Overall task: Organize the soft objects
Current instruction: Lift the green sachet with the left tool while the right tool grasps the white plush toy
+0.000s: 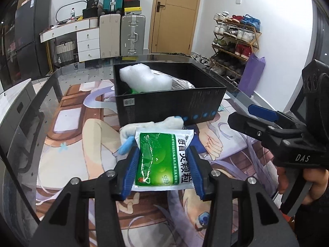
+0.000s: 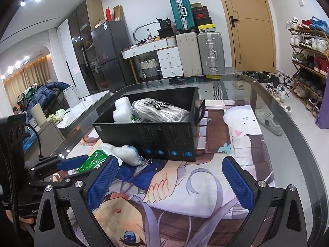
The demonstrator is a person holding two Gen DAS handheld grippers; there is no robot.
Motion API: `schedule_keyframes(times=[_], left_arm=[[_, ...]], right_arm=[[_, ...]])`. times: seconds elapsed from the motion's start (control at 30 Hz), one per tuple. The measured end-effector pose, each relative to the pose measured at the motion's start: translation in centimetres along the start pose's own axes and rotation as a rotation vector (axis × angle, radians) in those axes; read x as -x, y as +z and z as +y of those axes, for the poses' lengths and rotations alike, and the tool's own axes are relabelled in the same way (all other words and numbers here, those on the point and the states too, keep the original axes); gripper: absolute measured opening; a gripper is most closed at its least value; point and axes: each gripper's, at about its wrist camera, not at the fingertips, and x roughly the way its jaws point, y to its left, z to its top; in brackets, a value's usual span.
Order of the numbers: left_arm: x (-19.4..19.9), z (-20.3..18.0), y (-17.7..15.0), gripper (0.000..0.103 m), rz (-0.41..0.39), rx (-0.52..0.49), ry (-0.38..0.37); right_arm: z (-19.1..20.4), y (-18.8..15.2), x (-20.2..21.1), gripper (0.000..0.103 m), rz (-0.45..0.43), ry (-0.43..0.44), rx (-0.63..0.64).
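My left gripper [image 1: 163, 171] is shut on a green and white sachet [image 1: 162, 160] and holds it just above the printed mat, in front of a black open box [image 1: 168, 105]. The sachet also shows in the right wrist view [image 2: 93, 160]. A white plush toy with blue parts [image 1: 152, 126] lies between the sachet and the box; it shows in the right wrist view [image 2: 123, 153] too. The box [image 2: 164, 138] holds white foam [image 1: 144, 78] and a wrapped white bundle [image 2: 158, 108]. My right gripper [image 2: 170, 180] is open and empty over the mat, right of the left gripper.
The glass table [image 2: 287, 127] carries an anime-print mat [image 2: 205, 195]. Behind stand suitcases [image 1: 131, 35], a white drawer desk [image 1: 82, 37], a door [image 1: 176, 14] and a shoe rack [image 1: 234, 39]. A purple bag [image 1: 253, 74] stands on the floor at right.
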Motion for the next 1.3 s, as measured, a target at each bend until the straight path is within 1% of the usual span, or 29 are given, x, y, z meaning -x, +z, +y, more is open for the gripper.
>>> schedule_keyframes(times=[0.2, 0.27, 0.37, 0.43, 0.57, 0.7, 0.8, 0.83, 1.03, 1.17, 1.23, 1.3], left_arm=[[-0.7, 0.2, -0.4, 0.046, 0.028, 0.002, 0.014], [-1.3, -0.1, -0.7, 0.046, 0.06, -0.016, 0.024], [-1.9, -0.5, -1.1, 0.046, 0.085, -0.038, 0.038], [-2.0, -0.7, -1.1, 0.046, 0.085, -0.043, 0.034], [-2.3, -1.2, -1.0, 0.047, 0.098, -0.065, 0.052], [-2.4, -1.1, -1.0, 0.047, 0.102, -0.064, 0.045], [-2.0, -0.9, -1.1, 0.042, 0.079, -0.059, 0.039], [-1.8, -0.9, -1.1, 0.039, 0.073, -0.053, 0.026], [-0.1, 0.1, -0.9, 0.038, 0.013, -0.002, -0.018], [1.4, 1.6, -0.5, 0.038, -0.039, 0.046, -0.011], [1.7, 2.0, -0.3, 0.038, -0.059, 0.065, 0.0], [1.8, 2.6, -0.2, 0.038, -0.062, 0.076, 0.021]], right_arm=[[0.5, -0.1, 0.1, 0.102, -0.002, 0.004, 0.011], [0.5, -0.1, 0.2, 0.102, -0.003, 0.004, 0.01], [0.5, 0.0, 0.2, 0.102, -0.001, 0.007, 0.009], [0.5, 0.0, 0.2, 0.102, 0.0, 0.005, 0.007], [0.4, 0.0, 0.2, 0.102, 0.003, 0.005, 0.004], [0.4, 0.0, 0.2, 0.102, 0.005, 0.003, 0.001], [0.4, -0.1, 0.2, 0.102, 0.005, 0.001, 0.005], [0.5, -0.1, 0.2, 0.102, 0.006, -0.001, 0.006], [0.6, -0.2, -0.2, 0.102, 0.012, -0.011, 0.02], [1.2, -0.3, -1.2, 0.102, 0.05, -0.016, 0.01], [1.8, -0.2, -1.7, 0.102, 0.063, -0.001, 0.011], [2.6, -0.2, -2.2, 0.102, 0.073, 0.02, 0.015]])
